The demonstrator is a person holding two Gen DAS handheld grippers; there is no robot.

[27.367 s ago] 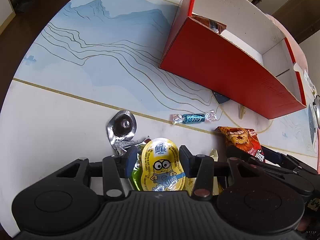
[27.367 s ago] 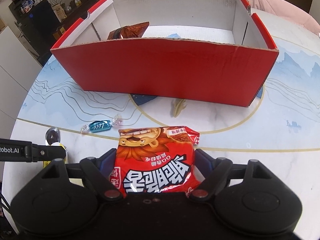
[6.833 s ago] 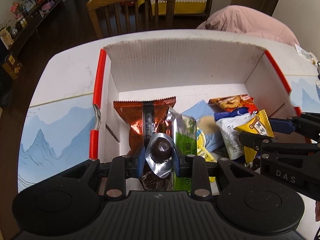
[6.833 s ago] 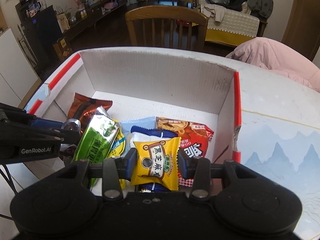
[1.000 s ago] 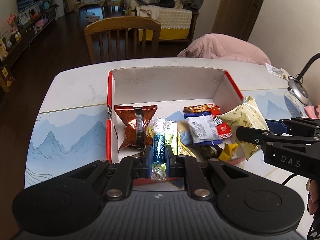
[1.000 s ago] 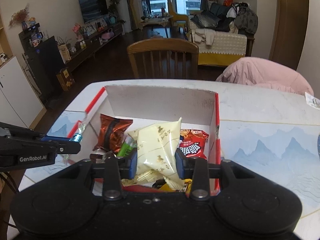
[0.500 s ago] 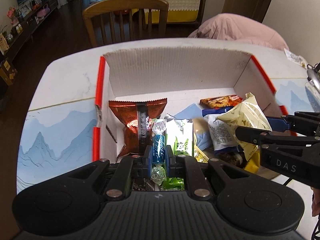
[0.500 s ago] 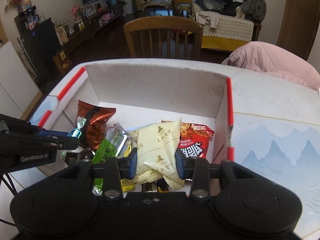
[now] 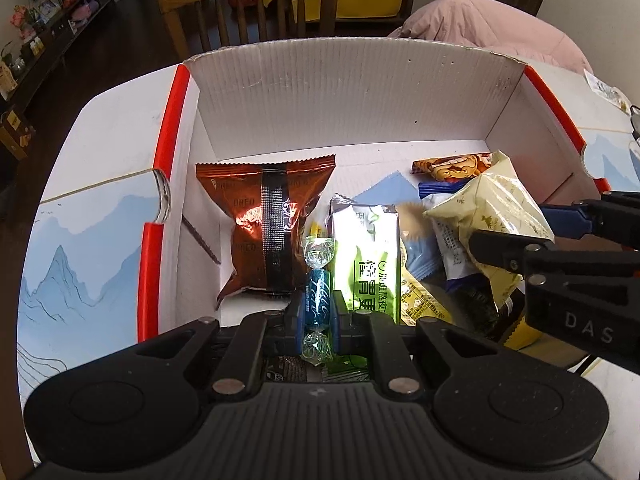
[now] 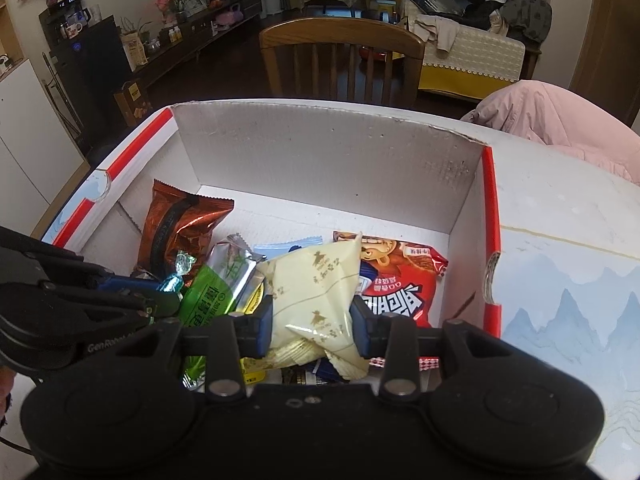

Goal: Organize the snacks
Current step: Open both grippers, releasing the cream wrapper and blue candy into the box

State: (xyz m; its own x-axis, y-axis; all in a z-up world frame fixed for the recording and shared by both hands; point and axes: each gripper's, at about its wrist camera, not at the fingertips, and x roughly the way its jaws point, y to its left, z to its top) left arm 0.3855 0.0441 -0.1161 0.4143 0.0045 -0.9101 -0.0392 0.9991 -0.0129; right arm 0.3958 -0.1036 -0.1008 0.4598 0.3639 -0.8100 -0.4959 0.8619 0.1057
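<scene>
A red cardboard box (image 9: pixel 352 92) with white inside walls (image 10: pixel 320 160) fills both views and holds several snack packets. My left gripper (image 9: pixel 316 312) is shut on a blue twist-wrapped candy (image 9: pixel 316 304), low over the box's near left part, between a brown Oreo packet (image 9: pixel 268 232) and a green packet (image 9: pixel 368 264). My right gripper (image 10: pixel 312 320) is shut on a pale cream packet (image 10: pixel 312 292), hanging over the pile beside a red snack bag (image 10: pixel 400 288). In the left wrist view the cream packet (image 9: pixel 488 216) shows at the right.
The box stands on a white table printed with blue mountains (image 10: pixel 568 308). A wooden chair (image 10: pixel 340 56) stands behind the far table edge, and a pink padded heap (image 10: pixel 560 120) lies at the far right. The box's back half floor (image 9: pixel 360 160) is bare.
Both grippers have sunk closer to the box, which now looks larger. Each still holds the same item, the candy and the cream packet.
</scene>
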